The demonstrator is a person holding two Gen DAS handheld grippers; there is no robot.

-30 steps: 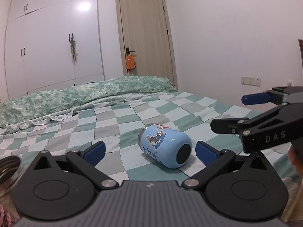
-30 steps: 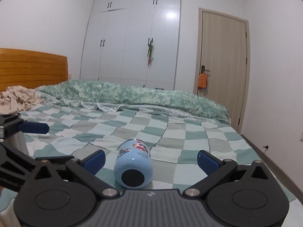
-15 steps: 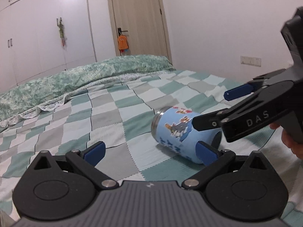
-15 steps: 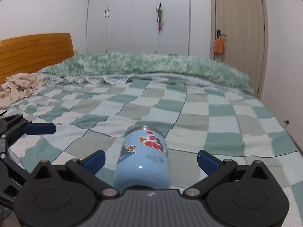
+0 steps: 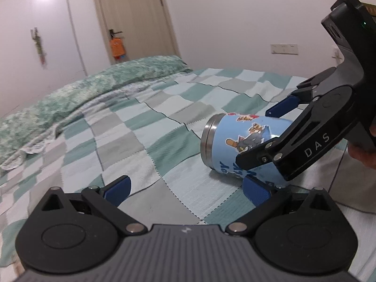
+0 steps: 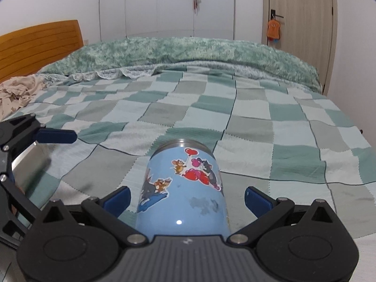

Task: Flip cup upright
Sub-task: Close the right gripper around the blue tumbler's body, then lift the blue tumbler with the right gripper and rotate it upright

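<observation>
The cup (image 6: pixel 183 188) was a light-blue tumbler with a bare steel rim, its side covered in cat-and-mouse cartoon stickers, red heart balloons among them. It lay on its side, not upright, on the checked green, grey and pale-blue bedspread (image 6: pixel 235 108). Its steel mouth pointed up the bed; seen from the left (image 5: pixel 237 141), the mouth end faced left and away, with dark-blue lettering low on the wall. A glint showed on the glossy blue.
</observation>
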